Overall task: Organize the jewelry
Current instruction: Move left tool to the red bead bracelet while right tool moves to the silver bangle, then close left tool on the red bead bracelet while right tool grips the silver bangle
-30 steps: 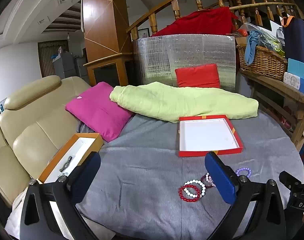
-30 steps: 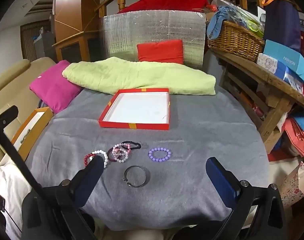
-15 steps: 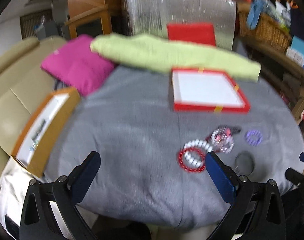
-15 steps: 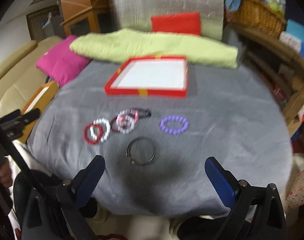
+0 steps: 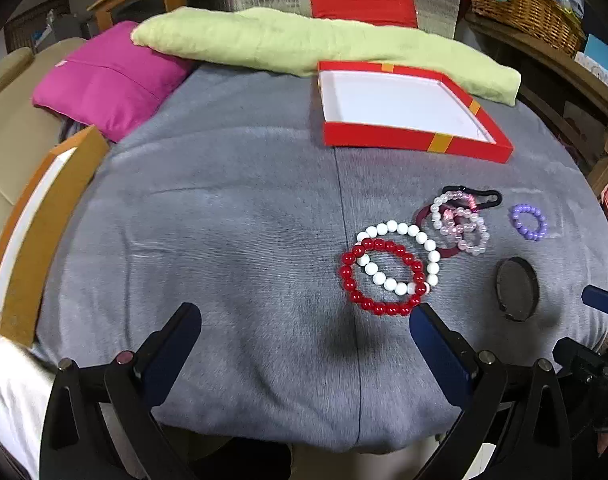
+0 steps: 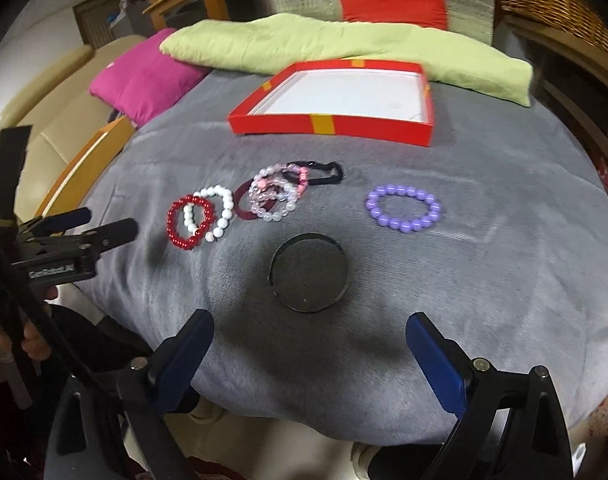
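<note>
The bench [image 5: 232, 216], under a soft grey cloth, fills the middle of both views. The red box [image 5: 403, 136] sits open and empty at upper centre in both views, well apart from the jewelry. An orange box [image 5: 52, 208] stands at the left edge of the left view.

The left tongs [image 5: 304, 336] are apart and hold nothing; their right pad lies just below the red bracelet [image 5: 357, 294]. The right tongs [image 6: 307, 344] are also apart and empty, centred below the dark bangle [image 6: 309, 274].

Jewelry, all on the cloth, none boxed:
- Dark bangle, lower centre of the right view, lying flat and alone.
- Red bracelet, overlapping the white bracelet [image 5: 413, 232].
- Pink cluster [image 5: 459, 220], lying over a maroon band [image 5: 423, 216] and a black band [image 5: 491, 196].
- Purple bracelet [image 6: 401, 210], alone at centre right of the right view.

Likely faults:
1. Overlapping pieces. A grip on the red bracelet may drag the white one along; the pink cluster may lift as a tangle.
2. Thin bangle on soft cloth. The pads may pinch cloth, or the bangle may slip out flat.
3. Beads may roll out of a loose grip on the way to the red box.
4. The two tongs work close together and may collide.
</note>
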`<state>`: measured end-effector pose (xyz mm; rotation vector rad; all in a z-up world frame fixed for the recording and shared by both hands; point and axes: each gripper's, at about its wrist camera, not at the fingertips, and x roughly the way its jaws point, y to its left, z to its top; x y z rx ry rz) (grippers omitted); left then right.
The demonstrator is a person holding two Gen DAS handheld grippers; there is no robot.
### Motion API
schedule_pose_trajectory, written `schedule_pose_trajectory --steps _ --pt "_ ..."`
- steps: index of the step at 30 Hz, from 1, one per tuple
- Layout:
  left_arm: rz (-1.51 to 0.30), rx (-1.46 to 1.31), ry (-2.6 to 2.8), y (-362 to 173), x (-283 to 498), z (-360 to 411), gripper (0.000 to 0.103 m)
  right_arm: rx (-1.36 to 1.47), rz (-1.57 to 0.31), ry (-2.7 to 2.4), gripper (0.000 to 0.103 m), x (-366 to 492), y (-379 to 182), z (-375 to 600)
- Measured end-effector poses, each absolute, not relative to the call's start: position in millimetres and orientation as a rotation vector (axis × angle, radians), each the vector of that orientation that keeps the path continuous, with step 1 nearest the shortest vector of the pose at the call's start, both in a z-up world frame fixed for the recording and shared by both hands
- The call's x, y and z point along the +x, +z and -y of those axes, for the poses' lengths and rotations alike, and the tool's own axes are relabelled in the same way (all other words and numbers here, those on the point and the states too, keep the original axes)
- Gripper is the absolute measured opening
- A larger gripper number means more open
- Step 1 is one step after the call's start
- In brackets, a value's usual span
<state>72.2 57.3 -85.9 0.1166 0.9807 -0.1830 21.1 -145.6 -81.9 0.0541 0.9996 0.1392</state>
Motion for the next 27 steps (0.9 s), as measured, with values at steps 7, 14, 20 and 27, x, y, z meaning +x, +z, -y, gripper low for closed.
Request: schedule_pose_trajectory --steps 7,14,20,27 --pt "-1.017 0.076 -0.245 -98.9 88.2 -54.7 0.099 0.003 -1.025 0.147 0.092 47.2 -102.2 132.4" --pt "-1.055 0.050 -0.279 -104.4 102.3 -54.4 0.078 0.024 -1.084 0.116 0.077 60.7 -118.6 134.0" --pt "-1.062 0.027 -0.281 -107.3 110.3 -56.4 0.057 0.035 -1.060 0.093 0.065 63.6 -120.2 139.7" --pt "-1.019 0.044 -0.271 -105.6 114.7 -54.4 0.024 0.072 -1.028 0.099 0.061 59.1 -114.5 145.4"
